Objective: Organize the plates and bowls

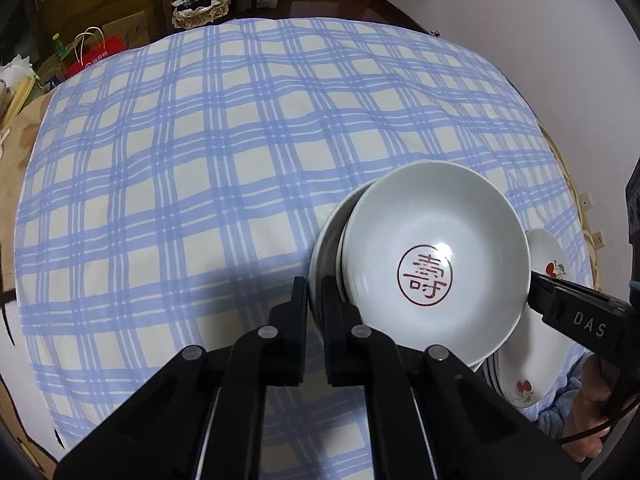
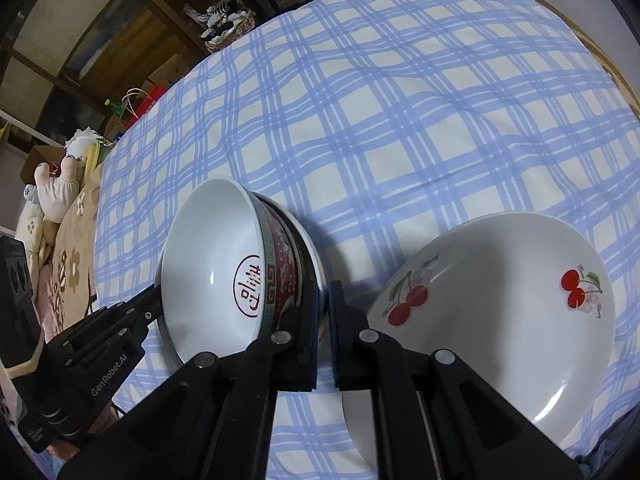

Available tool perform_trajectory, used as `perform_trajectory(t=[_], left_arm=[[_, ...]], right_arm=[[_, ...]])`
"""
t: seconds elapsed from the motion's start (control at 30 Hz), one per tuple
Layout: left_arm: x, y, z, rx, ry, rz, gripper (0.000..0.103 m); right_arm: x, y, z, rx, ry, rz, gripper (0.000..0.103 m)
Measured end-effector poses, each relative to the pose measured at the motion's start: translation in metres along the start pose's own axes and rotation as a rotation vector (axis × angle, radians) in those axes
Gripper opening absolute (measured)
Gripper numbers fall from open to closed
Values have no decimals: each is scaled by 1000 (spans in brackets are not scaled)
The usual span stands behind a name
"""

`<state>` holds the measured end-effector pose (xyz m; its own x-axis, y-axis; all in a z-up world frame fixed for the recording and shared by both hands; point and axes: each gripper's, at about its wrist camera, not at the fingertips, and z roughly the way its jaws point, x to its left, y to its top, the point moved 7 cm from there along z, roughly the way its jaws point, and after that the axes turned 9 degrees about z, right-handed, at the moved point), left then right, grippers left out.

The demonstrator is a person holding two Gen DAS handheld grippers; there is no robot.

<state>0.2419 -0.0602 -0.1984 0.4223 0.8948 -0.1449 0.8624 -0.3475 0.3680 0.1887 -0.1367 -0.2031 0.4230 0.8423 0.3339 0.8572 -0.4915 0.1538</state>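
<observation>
Left gripper [image 1: 314, 294] jaws pinch rim of bowl stack [image 1: 436, 264]; right gripper [image 2: 324, 300] jaws pinch opposite rim. Stack tilted: top bowl may slide onto cherry plate [image 2: 500, 320].

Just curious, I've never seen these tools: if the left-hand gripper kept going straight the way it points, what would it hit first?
The left gripper is already clamped on the rim of the stacked bowls, so it would push into that stack; beyond lies the checked cloth. Depth is hard to judge.
</observation>
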Motion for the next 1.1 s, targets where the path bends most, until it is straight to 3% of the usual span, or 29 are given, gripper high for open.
perform_trajectory(t=[0.5, 0.77, 1.1], left_arm=[[5, -3, 0, -6, -28, -41, 6], [8, -2, -4, -23, -54, -83, 5], [14, -4, -6, -22, -96, -121, 5]], right_arm=[[1, 0, -1, -37, -15, -22, 8], [12, -3, -6, -85, -78, -126, 6], [17, -3, -11, -94, -81, -139, 6]])
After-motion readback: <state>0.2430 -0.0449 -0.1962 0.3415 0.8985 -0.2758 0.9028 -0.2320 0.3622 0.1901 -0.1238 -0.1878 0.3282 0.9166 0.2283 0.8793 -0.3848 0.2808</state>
